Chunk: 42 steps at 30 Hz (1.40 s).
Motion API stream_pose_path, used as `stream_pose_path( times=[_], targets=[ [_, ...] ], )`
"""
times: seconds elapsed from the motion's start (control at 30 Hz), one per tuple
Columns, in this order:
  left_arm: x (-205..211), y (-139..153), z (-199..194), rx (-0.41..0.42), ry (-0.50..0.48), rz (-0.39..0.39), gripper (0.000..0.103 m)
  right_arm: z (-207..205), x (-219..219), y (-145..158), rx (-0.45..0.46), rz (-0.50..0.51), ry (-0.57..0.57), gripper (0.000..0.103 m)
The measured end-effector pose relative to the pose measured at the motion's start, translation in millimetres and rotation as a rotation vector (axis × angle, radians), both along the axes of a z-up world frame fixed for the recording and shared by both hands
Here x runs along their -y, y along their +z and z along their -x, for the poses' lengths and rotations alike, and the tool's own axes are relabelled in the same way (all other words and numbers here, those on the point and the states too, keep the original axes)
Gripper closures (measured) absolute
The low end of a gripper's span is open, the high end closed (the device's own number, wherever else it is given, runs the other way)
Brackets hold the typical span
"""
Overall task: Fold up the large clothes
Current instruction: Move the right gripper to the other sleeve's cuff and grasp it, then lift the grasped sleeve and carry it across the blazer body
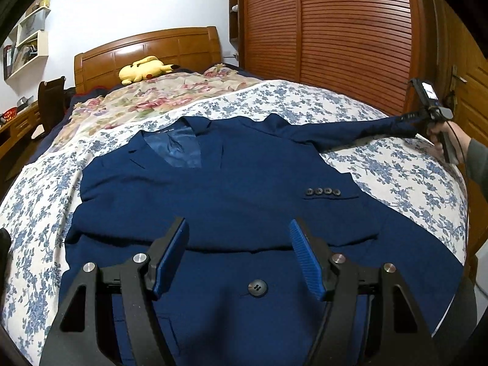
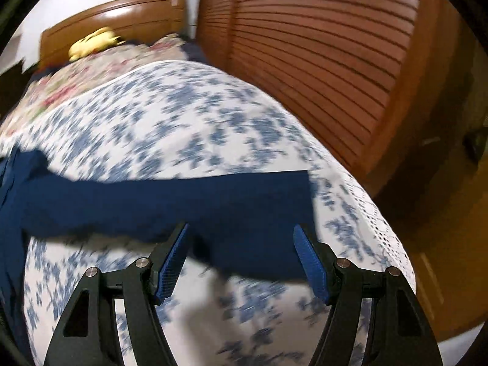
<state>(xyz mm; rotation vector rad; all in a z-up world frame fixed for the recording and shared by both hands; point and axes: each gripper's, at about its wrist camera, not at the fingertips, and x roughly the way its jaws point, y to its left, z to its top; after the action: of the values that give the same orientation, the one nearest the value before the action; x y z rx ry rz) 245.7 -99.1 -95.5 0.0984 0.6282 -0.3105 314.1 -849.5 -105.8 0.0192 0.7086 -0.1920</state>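
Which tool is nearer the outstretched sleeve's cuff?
Right. The right tool hovers open at the navy sleeve's cuff; the left tool hovers open over the jacket's front.

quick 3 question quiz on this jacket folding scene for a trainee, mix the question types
1. True or false: the navy jacket lies front side up on the floral bedspread.
2. Which sleeve lies stretched out sideways? A) the one near the right gripper B) the one near the left gripper
3. What yellow thing lies by the headboard?

Key
1. True
2. A
3. A plush toy
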Motion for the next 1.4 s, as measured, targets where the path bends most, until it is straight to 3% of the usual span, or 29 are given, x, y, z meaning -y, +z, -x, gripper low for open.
stream_pose_path(
  times=[0.23, 0.43, 0.47, 0.57, 0.67, 1.13, 1.4],
  targets=[
    [0.2, -3.0, -4.3, -0.013, 0.003, 0.001, 0.034, -22.0, 24.9, -8.3, -0.074, -0.116, -0.084, 0.032],
    [1.0, -3.3, -6.2, -0.017, 0.005, -0.002, 0.034, -31.9, 25.6, -23.1, -0.162, -0.074, -0.071, 0.032],
    [0.7, -3.0, -6.1, -0.013, 0.004, -0.001, 0.034, -31.3, 22.4, -23.0, -0.165, -0.063, -0.063, 0.039],
    [-0.7, -2.6, -7.5, -0.011, 0.007, 0.003, 0.034, -28.6, 7.3, -20.9, -0.173, -0.051, 0.028, 0.083],
    [-3.6, -0.4, -6.4, -0.006, 0.010, 0.012, 0.034, -21.7, -19.5, -14.2, -0.183, 0.040, 0.096, 0.090],
    [-15.4, 17.2, 14.1, 0.022, -0.005, 0.044, 0.034, 58.1, -109.6, 104.9, 0.085, 0.169, 0.217, 0.091],
    [-26.8, 24.4, 27.7, 0.033, -0.010, 0.041, 0.034, 105.9, -172.4, 150.7, 0.189, 0.241, 0.264, 0.091]
  ],
)
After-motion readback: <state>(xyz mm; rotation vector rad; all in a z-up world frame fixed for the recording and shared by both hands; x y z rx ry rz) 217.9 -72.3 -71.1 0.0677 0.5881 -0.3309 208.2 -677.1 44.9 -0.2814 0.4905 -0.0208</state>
